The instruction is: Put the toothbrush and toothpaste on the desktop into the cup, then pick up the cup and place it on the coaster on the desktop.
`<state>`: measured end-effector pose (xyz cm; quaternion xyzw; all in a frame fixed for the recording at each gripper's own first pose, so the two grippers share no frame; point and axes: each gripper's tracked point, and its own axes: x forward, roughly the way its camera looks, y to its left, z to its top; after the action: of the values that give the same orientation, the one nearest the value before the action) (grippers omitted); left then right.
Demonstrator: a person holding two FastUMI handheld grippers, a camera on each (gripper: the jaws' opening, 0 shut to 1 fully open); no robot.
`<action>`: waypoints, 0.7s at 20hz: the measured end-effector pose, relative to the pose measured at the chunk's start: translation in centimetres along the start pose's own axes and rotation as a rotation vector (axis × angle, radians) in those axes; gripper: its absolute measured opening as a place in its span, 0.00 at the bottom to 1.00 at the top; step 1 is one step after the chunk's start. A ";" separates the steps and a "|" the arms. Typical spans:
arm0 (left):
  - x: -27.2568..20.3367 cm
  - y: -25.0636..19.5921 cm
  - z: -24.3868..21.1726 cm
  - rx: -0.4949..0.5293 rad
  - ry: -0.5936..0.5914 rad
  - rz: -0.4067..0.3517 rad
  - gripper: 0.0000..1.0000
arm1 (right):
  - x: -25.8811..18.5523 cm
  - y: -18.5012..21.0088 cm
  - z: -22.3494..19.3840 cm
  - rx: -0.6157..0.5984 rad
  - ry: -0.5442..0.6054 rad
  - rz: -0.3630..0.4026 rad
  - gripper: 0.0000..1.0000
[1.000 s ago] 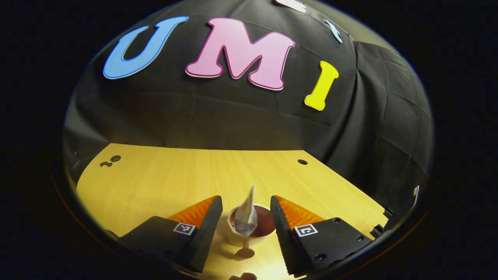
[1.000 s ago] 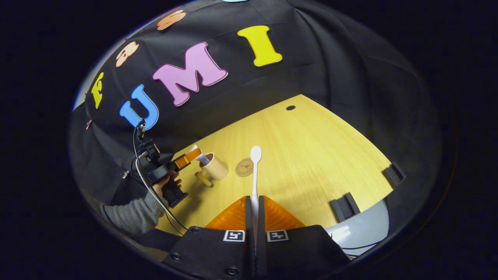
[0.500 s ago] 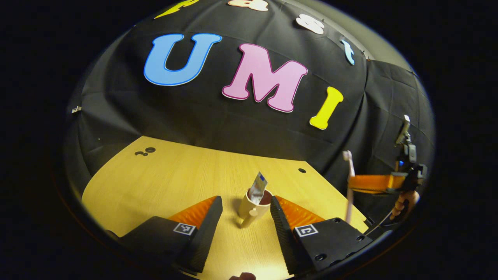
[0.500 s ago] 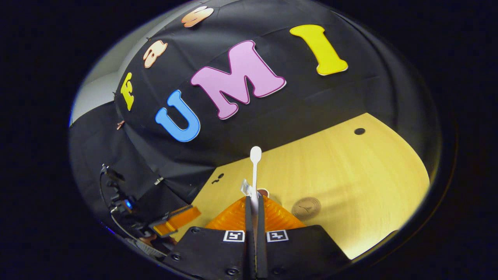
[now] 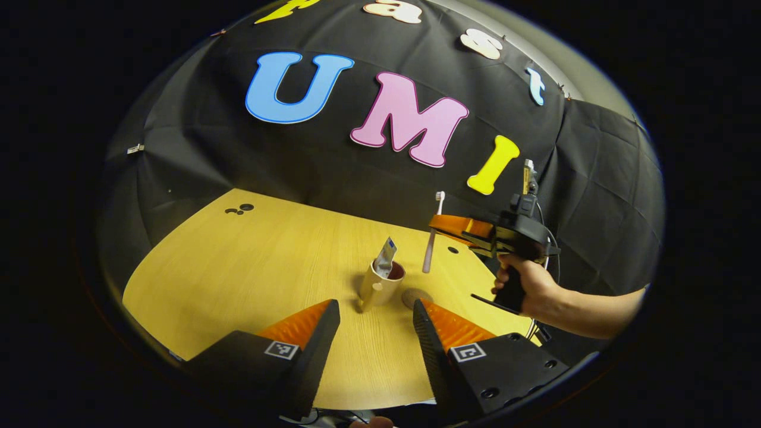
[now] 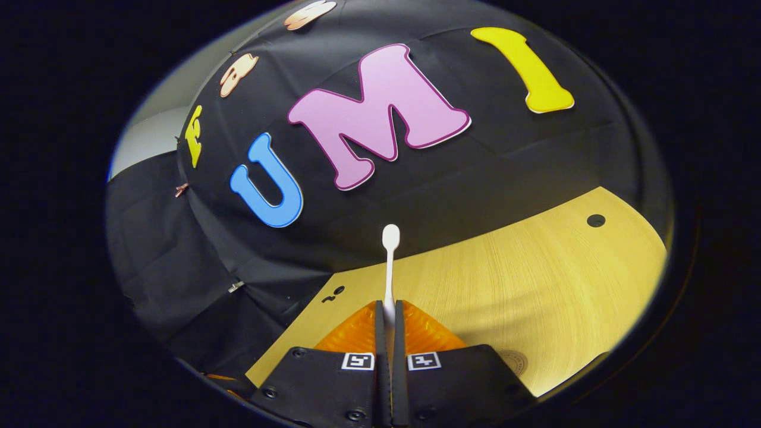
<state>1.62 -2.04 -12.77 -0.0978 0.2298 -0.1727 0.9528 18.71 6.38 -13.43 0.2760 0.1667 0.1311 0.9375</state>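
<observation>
Nearest, left tool (image 5: pixel 376 333): fingers spread wide, nothing between them, above the surface (image 5: pixel 250 267). Beyond at 12 o'clock: cup (image 5: pixel 379 283) upright, toothpaste (image 5: pixel 385 258) standing inside; coaster (image 5: pixel 416 295) just beside at 3 o'clock. Farther at 1 o'clock: right tool (image 5: pixel 443 223), a hand (image 5: pixel 526 282) gripping it, fingers closed on toothbrush (image 5: pixel 432 235), held upright in the air, bristles uppermost.

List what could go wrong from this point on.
1. The toothbrush hangs upright in the right gripper, beside and above the cup; lowered off-line, it may strike the rim.
2. The toothpaste leans inside the cup, so the brush may catch on it.
3. The coaster lies close by the cup; a knocked cup could tip.
</observation>
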 end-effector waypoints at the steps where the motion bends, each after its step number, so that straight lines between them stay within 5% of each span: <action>1: -0.2 -0.1 -0.1 0.005 0.003 0.004 0.77 | 0.6 -0.1 -0.3 -0.002 -0.001 -0.001 0.06; 14: -2.8 0.7 -2.4 0.031 0.041 0.099 0.78 | 6.6 -2.9 -4.8 -0.073 0.056 -0.067 0.06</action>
<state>-1.69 -0.60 -13.90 -0.0680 0.2513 -0.1307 0.9566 23.33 8.53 -20.51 0.2322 0.1969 0.1135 0.9458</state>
